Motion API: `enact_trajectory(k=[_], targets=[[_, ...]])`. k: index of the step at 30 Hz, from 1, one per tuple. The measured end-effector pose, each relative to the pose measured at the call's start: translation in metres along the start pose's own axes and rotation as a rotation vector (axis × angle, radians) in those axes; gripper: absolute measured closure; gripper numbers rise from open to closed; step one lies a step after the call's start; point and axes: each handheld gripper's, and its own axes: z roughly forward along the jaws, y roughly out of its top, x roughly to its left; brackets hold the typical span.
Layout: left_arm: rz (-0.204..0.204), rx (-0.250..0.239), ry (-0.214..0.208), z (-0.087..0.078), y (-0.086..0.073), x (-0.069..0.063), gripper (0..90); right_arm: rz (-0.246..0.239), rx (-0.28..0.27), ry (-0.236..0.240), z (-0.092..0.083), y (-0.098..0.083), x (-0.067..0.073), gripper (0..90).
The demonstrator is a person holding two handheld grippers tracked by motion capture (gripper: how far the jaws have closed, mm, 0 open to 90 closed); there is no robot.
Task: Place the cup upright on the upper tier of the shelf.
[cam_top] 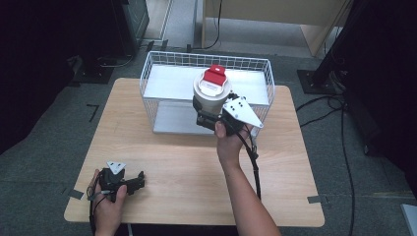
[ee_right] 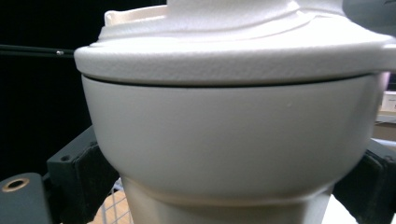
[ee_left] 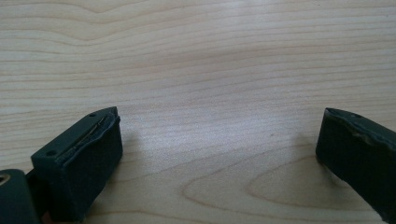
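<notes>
The high view looks forward and down from above the person's side, taking in the whole wooden table [cam_top: 196,167], the wire basket [cam_top: 162,64] at its far edge and the floor around. The left gripper view sits very low and close, facing along the left claw [ee_left: 215,154] across bare table grain. The right gripper view faces along the right claw [ee_right: 219,186], pressed up against a pale container [ee_right: 233,140]; the high view shares this container [cam_top: 209,101].

A cream-white lidded container [cam_top: 211,93] with a red flip cap stands upright. It is held above the white wire basket [cam_top: 157,69].
</notes>
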Motion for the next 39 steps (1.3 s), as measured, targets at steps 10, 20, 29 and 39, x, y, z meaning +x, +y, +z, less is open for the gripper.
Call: enact_trajectory(k=[10, 20, 29, 39], targets=[[0.000, 0.000, 0.000, 0.000, 0.000, 0.000, 0.8, -0.019, 0.006, -0.028, 0.014, 0.010, -0.014, 6.9], [-0.001, -0.001, 0.000, 0.000, 0.000, 0.000, 0.8, -0.021, 0.013, -0.064, 0.028, 0.019, -0.029, 6.9], [0.000, -0.001, 0.000, 0.000, 0.000, 0.000, 0.8, -0.039, 0.015, -0.081, 0.045, 0.027, -0.041, 6.9], [-0.002, 0.000, 0.000, 0.000, 0.000, 0.000, 0.8, -0.037, 0.043, -0.110, 0.063, 0.026, -0.055, 6.9]])
